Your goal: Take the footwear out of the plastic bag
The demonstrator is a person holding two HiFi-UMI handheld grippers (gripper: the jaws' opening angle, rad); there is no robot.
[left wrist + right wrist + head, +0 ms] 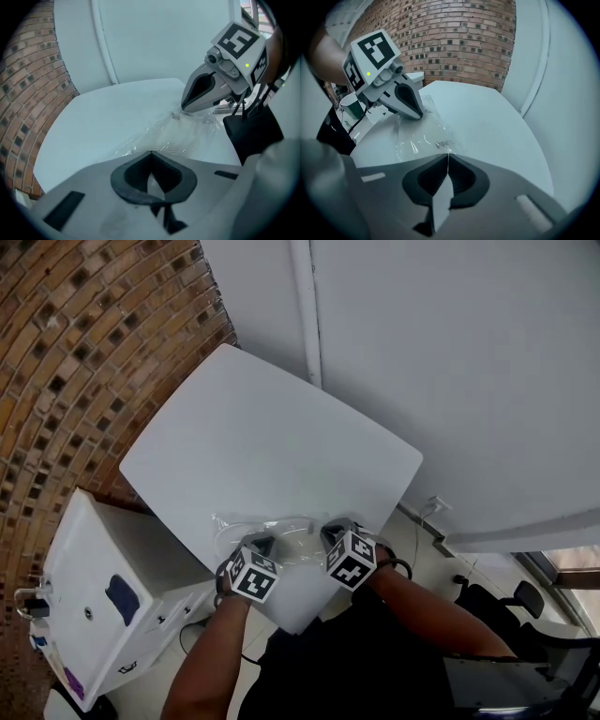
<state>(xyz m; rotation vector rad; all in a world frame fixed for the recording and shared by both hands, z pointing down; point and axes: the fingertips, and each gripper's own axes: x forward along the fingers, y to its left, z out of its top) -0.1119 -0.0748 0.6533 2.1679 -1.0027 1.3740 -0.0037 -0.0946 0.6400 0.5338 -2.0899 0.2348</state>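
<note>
A clear plastic bag (281, 532) lies crumpled and flat near the front edge of the white table (262, 437). I see no footwear in it or anywhere else. My left gripper (265, 543) is at the bag's left end and my right gripper (330, 532) at its right end. In the left gripper view the jaws (150, 154) are shut with a sliver of film between them, and the bag (164, 138) stretches to the right gripper (184, 109). In the right gripper view the jaws (448, 157) pinch a strip of film, with the left gripper (417, 114) on the bag (419, 138).
A white cabinet (103, 596) stands left of the table. A curved brick wall (66, 352) lies beyond it, and a white wall (450, 352) runs behind the table. A black office chair (511, 606) sits at the right. The table edge is right under my hands.
</note>
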